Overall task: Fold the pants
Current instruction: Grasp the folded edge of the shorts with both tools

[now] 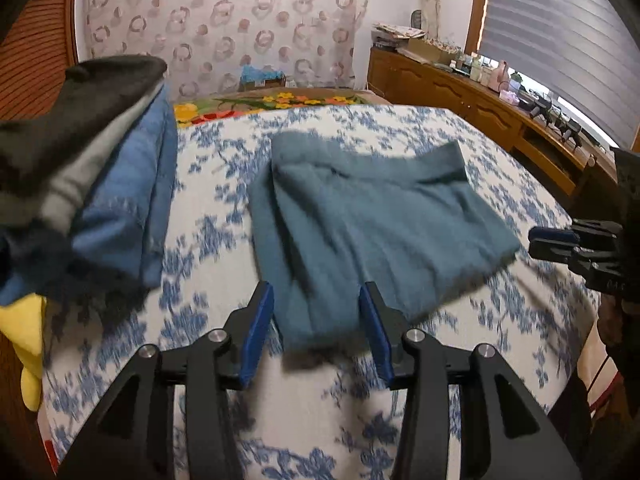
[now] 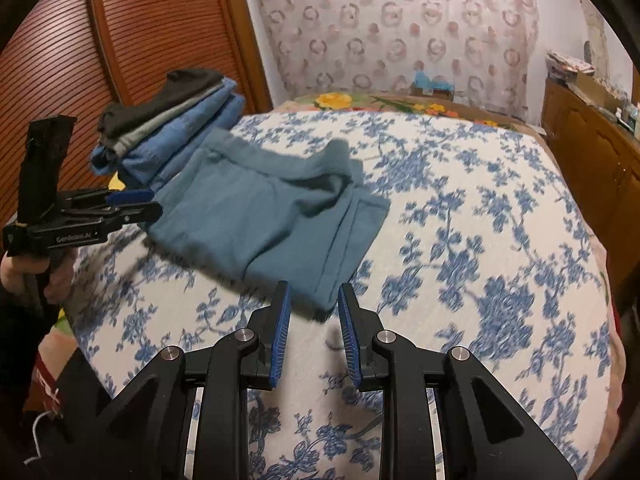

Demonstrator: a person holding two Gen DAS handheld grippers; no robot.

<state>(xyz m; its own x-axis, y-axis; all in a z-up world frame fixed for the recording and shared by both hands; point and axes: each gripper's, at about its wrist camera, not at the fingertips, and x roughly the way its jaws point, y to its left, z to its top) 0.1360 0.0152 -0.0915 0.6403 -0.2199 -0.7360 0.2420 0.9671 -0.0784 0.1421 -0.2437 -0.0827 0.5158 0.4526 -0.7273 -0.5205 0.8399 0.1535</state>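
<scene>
Lying folded, one teal pants (image 1: pixel 372 220), two tongs parted (both empty), left tongs (image 1: pixel 316 332), right tongs (image 2: pixel 314 334)

Left gripper (image 1: pixel 316 320) is pointing steeply downward, jaws standing apart, nothing pinched. Right gripper (image 2: pixel 314 320) is tilting down likewise, jaws narrowly parted, gripping nothing. A hand (image 2: pixel 16 276) is grasping the left handle.

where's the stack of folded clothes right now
In the right wrist view the stack of folded clothes sits far left on the bed, by the wooden headboard, beside the teal pants.
</scene>
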